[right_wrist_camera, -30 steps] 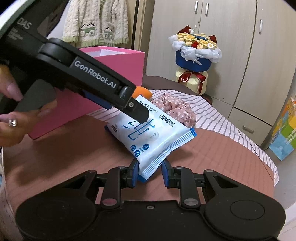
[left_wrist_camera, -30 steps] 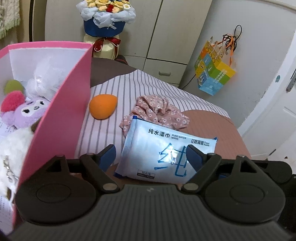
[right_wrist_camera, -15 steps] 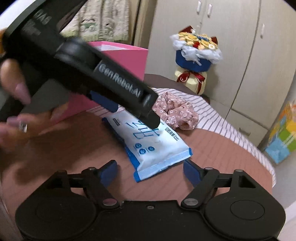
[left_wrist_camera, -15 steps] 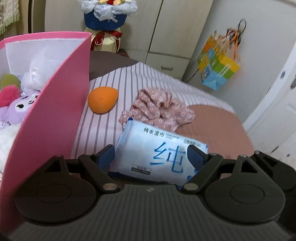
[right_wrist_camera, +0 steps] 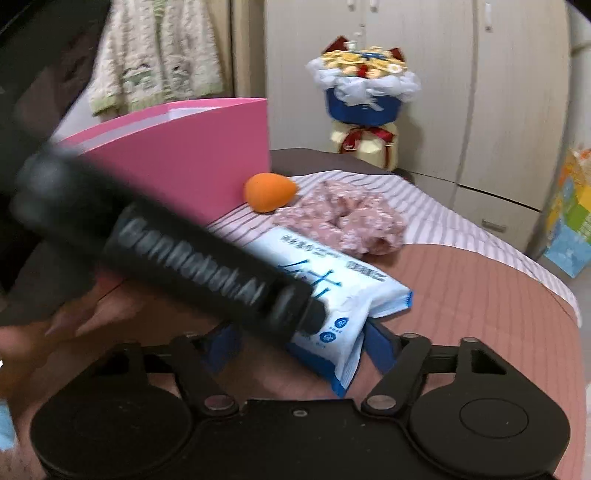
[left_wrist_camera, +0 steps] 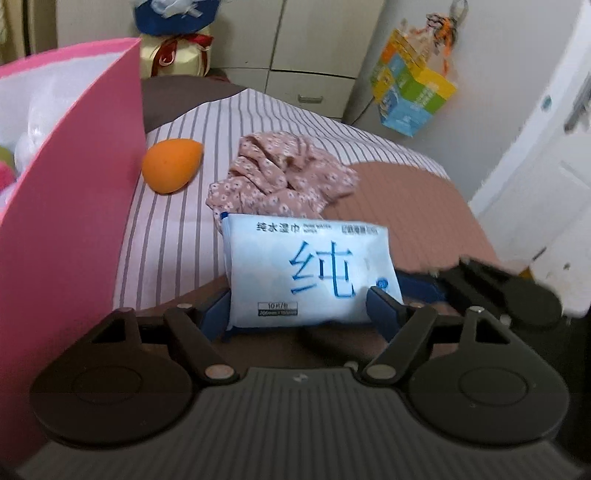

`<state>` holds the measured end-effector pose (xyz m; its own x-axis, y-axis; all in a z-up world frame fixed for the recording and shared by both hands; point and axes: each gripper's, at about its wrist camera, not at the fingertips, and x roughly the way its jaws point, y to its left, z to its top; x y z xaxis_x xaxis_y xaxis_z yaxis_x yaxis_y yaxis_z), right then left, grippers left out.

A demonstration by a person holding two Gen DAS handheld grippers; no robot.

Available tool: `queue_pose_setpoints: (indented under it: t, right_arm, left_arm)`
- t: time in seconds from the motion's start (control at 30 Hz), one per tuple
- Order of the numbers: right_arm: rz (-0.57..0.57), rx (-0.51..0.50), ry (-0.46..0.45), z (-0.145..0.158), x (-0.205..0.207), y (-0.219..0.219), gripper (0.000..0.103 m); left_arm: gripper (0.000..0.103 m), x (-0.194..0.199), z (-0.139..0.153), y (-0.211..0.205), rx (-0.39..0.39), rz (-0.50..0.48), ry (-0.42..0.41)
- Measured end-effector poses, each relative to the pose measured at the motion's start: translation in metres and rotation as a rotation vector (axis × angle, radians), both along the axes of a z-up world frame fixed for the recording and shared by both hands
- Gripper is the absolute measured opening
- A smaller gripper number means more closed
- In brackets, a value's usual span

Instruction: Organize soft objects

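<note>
1. Both grippers have just been closing around the wipes pack [left_wrist_camera: 310,273] on the bed [left_wrist_camera: 406,206]; right gripper [right_wrist_camera: 295,350] released its corner earlier.
2. Left gripper [left_wrist_camera: 295,314] straddles the pack's short end, fingers spread, apparently not yet pinching.
3. Pack's long axis runs away from left fingers [left_wrist_camera: 384,314]; pink box [left_wrist_camera: 74,221] stands left.

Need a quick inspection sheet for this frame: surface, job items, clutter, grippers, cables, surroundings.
Surface: bed with brown cover and a striped sheet.
Job's things: wipes pack lying at the front; floral cloth bunched behind it, touching; orange sponge beside the pink box, which holds plush toys.
Clutter: nothing seen.
Grippers: left gripper straddles the wipes pack, jaws just closing, left pad at its edge, firm grip unclear; right gripper straddles the pack's other end, jaws just closing, contact unclear.
Cables: orange and black cords hanging on the wall.
Surroundings: wardrobe, bouquet, colourful bag, hanging knit garment.
</note>
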<state>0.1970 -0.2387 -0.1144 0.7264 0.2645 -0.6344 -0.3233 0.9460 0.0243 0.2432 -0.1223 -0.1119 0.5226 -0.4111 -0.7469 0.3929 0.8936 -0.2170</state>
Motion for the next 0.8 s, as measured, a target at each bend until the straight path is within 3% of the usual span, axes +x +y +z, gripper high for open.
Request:
queue_pose_setpoints:
  t: [0.37, 0.8]
  right_arm:
    - [-0.024, 0.001, 0.034, 0.01, -0.022, 0.002, 0.069]
    - [-0.022, -0.007, 0.048, 0.047, -0.086, 0.017, 0.072]
  left_arm:
    - [0.074, -0.036, 0.015, 0.003, 0.002, -0.076, 0.012]
    - [0.074, -0.102, 0.056, 0.022, 0.023, -0.175, 0.021]
